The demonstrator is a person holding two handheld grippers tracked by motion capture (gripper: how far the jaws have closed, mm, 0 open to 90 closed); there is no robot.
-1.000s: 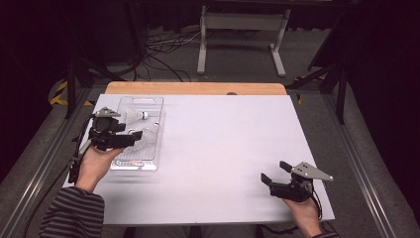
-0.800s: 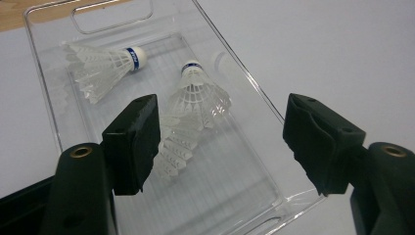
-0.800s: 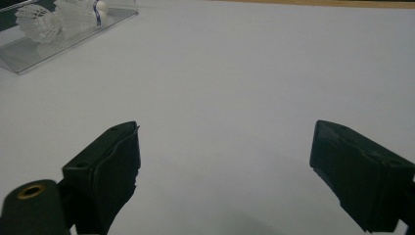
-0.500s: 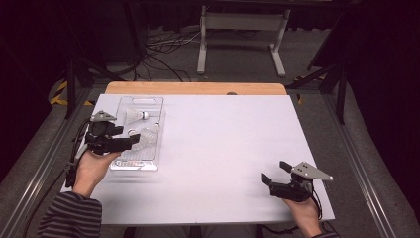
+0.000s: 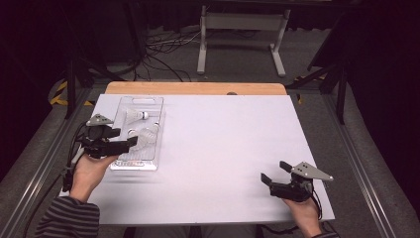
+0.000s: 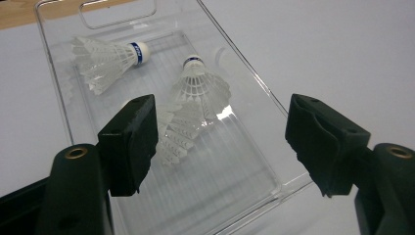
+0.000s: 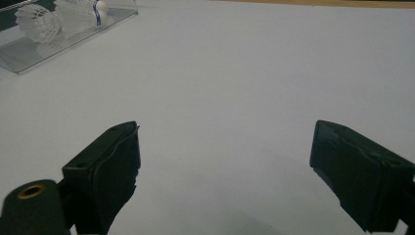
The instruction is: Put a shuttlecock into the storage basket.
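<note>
While the left gripper (image 6: 220, 142) hovers with jaws spread and empty above the clear tray (image 6: 254, 88) on the counter (image 5: 223, 144), it should descend squarely over the nearest shuttlecock (image 6: 200, 90), pinching gently so the feathers aren't crushed. The right gripper (image 7: 225, 171) rests well apart, jaws spread.

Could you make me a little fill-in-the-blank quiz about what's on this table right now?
1. The white shuttlecocks lie in a clear plastic ____.
2. The tray sits on the table's ____ side in the high view.
3. The left gripper has its jaws ____, with nothing pinched between them.
4. The right gripper hovers over bare ____ tabletop.

Missing words: tray; left; open; white
</note>
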